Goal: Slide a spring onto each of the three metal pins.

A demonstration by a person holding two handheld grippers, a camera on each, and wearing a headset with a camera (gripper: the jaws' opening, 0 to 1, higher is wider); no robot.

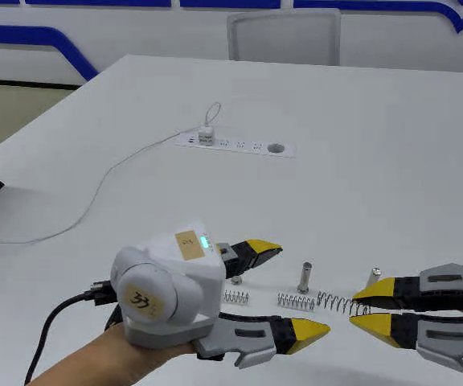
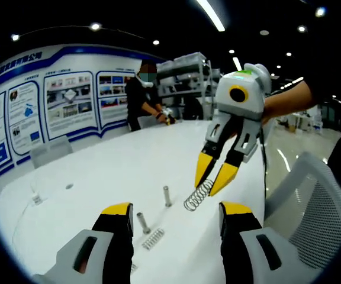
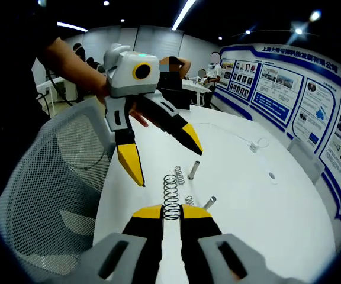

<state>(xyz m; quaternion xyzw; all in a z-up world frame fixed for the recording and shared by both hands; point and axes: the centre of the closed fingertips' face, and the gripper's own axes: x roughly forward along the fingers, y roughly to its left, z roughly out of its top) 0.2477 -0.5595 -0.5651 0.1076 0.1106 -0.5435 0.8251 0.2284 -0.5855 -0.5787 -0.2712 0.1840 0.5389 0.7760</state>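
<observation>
The white, rounded left claw [image 1: 297, 288] carried a tan sticker [image 1: 141, 301] marked 33, a green light [image 1: 205, 241], grey-black jaws tipped yellow and a black cable [image 1: 48, 322] leaving at nine o'clock; the right claw [image 1: 358, 309] had matching jaws.

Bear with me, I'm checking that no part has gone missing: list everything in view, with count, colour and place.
Table: one, white, under everything.
Pins: three, grey metal, standing in a row near the person.
Loose springs: two, silver, lying beside the pins.
Held spring: one, silver, in the right tool.
Power strip: one, white, mid-table.
Cable: one, white, running left from the strip.
Chair: one, grey, at the table's far edge.
Mesh chair: one, pale, at the near edge.
Bystanders: at least two, in the background.
Left tool: one, black with yellow tips, open, near the pins.
Right tool: one, same colours, shut on the held spring.
</observation>
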